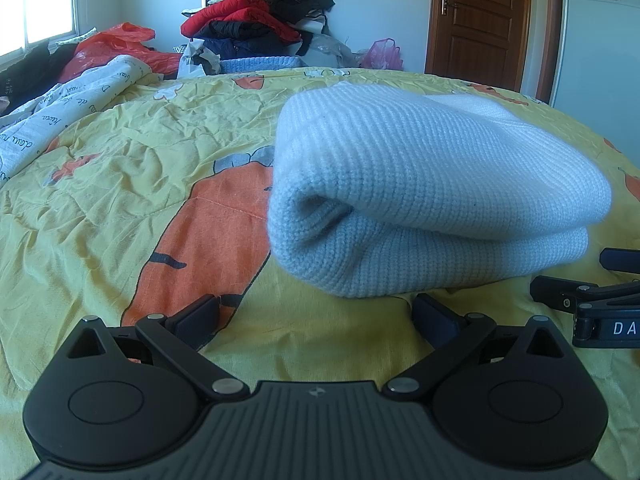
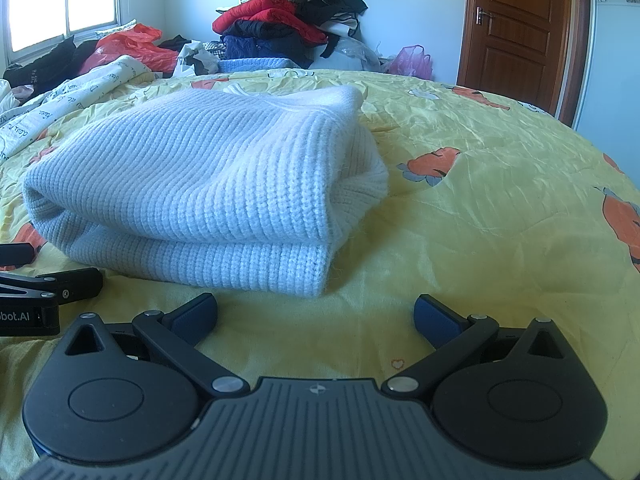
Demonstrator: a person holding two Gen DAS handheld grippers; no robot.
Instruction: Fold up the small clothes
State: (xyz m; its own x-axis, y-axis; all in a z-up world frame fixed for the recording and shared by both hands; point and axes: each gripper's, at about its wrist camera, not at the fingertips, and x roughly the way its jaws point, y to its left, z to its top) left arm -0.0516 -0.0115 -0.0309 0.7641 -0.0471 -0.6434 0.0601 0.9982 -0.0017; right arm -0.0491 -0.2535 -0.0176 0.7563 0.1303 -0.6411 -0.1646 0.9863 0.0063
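Readable on the right gripper (image 1: 612, 280) side plate: "DA" (cut by the frame edge). On the left gripper (image 2: 48, 276): "bot.AI". Cursive script on the white quilt (image 1: 60, 108), too distorted to read.

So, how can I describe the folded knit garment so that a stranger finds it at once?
Look at the big bed with the yellow quilt printed with orange shapes. Near its front edge, just ahead of the two open claws, lies the white knit sweater, folded into a thick bundle. Unlike the dark and red clothes pile far behind, it is pale, ribbed and alone.
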